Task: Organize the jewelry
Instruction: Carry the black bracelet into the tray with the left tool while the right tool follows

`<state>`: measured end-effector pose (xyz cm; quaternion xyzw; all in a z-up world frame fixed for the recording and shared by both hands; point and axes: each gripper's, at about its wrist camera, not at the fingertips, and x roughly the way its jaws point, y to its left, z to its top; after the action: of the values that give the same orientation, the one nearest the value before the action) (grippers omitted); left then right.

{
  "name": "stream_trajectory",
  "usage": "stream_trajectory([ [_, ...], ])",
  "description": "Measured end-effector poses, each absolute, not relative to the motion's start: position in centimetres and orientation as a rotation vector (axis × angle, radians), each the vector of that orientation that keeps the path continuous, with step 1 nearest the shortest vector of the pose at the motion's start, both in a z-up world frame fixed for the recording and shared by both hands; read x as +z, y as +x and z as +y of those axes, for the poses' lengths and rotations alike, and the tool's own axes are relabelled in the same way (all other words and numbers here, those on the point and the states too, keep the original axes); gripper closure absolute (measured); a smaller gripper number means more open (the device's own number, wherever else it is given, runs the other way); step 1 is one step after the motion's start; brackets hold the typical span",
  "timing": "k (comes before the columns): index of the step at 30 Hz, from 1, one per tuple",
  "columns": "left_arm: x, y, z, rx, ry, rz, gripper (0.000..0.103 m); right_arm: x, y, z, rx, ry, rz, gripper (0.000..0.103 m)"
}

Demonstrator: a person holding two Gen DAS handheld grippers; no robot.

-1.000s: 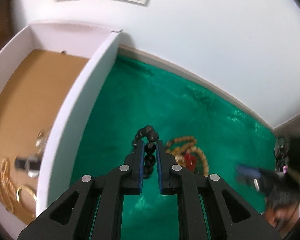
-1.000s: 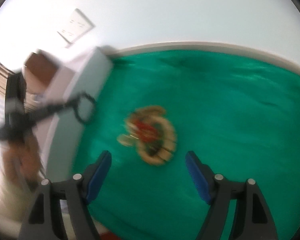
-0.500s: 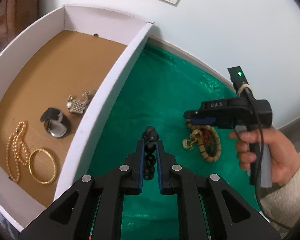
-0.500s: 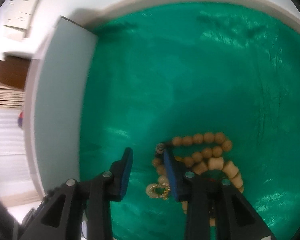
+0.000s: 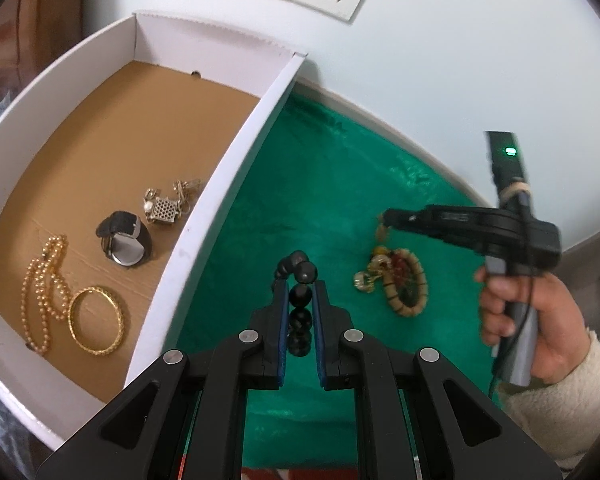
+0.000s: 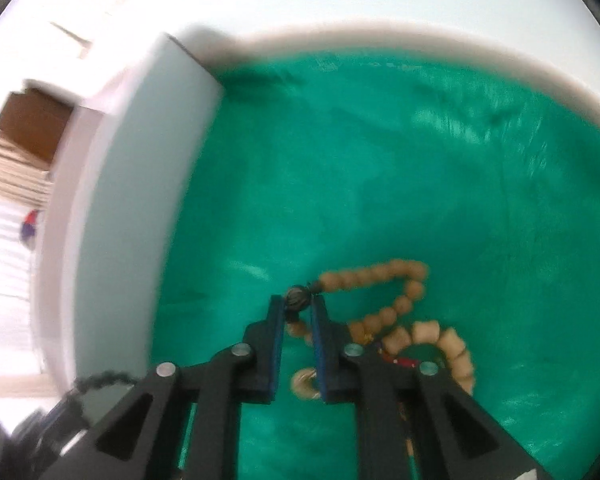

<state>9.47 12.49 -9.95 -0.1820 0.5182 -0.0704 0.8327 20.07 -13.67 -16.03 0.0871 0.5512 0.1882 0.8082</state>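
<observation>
left jaws clamp black beads (image 5: 300, 296) | right jaws just closed on tan beads (image 6: 374, 274) | box contents (image 5: 124, 240): left view only

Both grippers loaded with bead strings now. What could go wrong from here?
1. The right gripper pinches only the dark end bead of the tan bead string; it may slip out on lifting.
2. That string lies against the pile with the gold charm, so lifting may drag it along.
3. The left gripper holds the black bead bracelet near the white box wall; dangling beads might catch its rim.
</observation>
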Motion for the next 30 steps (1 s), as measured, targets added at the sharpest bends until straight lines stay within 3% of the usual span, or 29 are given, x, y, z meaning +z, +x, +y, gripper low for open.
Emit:
stream_trajectory([
  [7, -4.1, 7.5, 13.2, -0.153, -0.363, 1.033, 0.093, -8.5, 14.9, -13.6, 0.569, 0.145, 1.015, 0.089],
  [15, 0.2, 3.6, 19.6, -0.006, -0.416, 0.925, 0.093, -1.8, 13.2, -8.9, 0.745, 0.004, 0.877, 0.089],
  [22, -2.8, 4.0, 27.2, 0.182, -0.474, 0.92, 0.093, 0.2, 13.5, -1.8, 0.884, -0.081, 0.848, 0.089],
  [30, -9.0, 6.9, 33.2, 0.289, -0.478, 0.967, 0.093, -3.6, 16.6, 7.5, 0.924, -0.195, 0.916, 0.089],
])
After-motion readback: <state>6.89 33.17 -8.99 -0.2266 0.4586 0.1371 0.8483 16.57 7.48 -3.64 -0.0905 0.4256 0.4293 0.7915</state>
